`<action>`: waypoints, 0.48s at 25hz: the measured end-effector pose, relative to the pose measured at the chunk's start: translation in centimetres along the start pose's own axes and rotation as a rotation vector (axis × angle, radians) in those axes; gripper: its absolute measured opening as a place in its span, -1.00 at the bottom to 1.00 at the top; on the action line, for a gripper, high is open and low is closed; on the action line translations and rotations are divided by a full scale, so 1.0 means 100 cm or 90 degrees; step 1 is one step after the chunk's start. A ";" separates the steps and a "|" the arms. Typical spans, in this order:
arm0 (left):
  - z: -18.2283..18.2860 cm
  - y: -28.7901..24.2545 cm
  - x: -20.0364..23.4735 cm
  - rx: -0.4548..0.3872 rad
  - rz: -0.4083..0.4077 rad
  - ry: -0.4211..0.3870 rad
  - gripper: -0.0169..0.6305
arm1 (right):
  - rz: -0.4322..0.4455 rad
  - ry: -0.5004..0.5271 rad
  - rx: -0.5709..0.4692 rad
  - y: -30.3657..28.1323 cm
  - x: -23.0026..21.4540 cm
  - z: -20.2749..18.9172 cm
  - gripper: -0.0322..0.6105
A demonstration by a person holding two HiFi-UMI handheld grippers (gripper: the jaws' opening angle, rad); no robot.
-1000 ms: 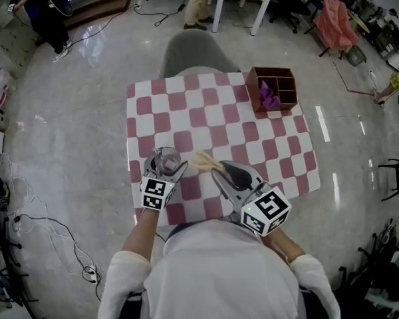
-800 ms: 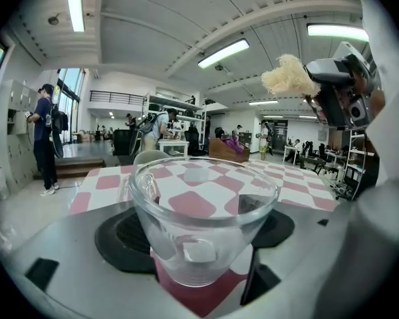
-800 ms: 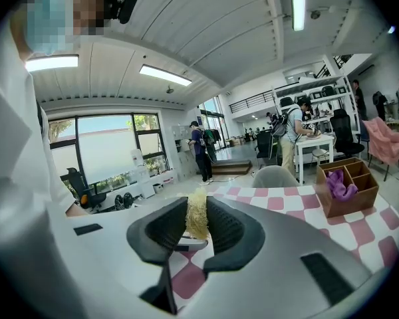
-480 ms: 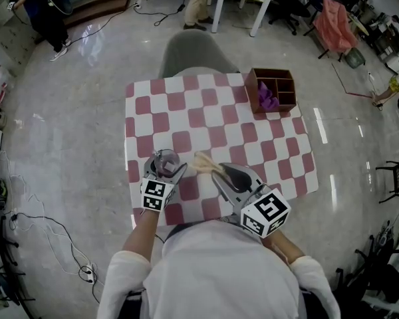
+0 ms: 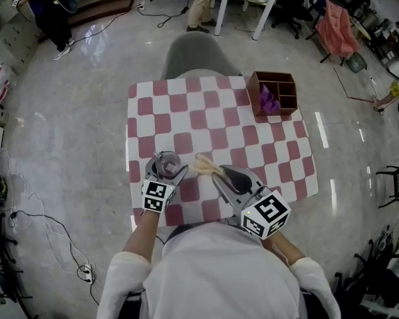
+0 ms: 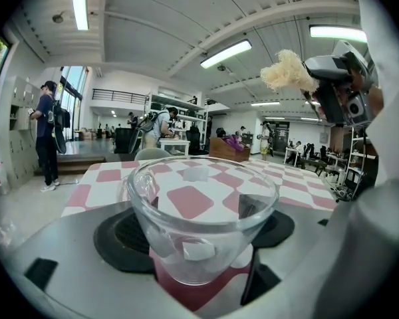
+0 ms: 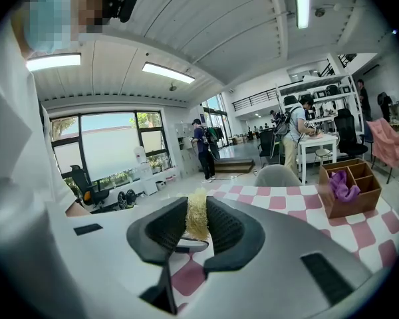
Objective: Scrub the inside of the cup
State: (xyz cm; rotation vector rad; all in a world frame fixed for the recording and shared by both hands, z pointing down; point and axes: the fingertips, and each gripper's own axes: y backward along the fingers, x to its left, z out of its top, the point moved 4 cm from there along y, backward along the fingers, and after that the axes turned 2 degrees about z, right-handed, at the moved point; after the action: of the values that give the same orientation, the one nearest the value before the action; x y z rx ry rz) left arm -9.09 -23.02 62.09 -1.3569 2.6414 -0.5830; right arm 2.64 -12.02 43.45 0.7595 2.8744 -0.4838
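Clenched on one straw-coloured scrubber (image 7: 198, 212) in the right gripper (image 5: 218, 173), pads pinching its lower end so the frayed tuft juts ahead, free to reach down into a vessel. Held up and to the right of the cup (image 6: 201, 208) in the left gripper view, apart from the rim; not inside the glass at this moment.

Closed around that clear cup with the left gripper (image 6: 203, 241), jaws hugging both sides of the lower wall, mouth upward, probably to brace it against the scrubbing push. Kept near the front left of the checked table (image 5: 253, 145), close to the person.

Counted: two grippers, one scrubber, one cup, one divided wooden box (image 5: 274, 92) at the far right corner holding one purple cloth (image 5: 269, 100), one chair (image 5: 198, 53) beyond.
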 end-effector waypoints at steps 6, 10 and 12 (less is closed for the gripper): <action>0.000 -0.002 0.000 0.023 0.013 -0.013 0.25 | 0.011 0.003 0.002 -0.002 0.000 -0.001 -0.59; -0.002 0.004 0.000 0.030 0.025 -0.005 0.25 | 0.021 0.002 0.002 -0.003 0.001 -0.002 -0.59; -0.001 0.009 0.000 0.026 0.035 -0.003 0.25 | 0.027 0.003 0.000 -0.003 0.002 -0.001 -0.59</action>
State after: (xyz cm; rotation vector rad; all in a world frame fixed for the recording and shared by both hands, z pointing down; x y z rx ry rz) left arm -9.78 -22.51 61.89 -1.2694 2.6385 -0.6240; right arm 2.35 -12.19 43.57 0.8209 2.8554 -0.4784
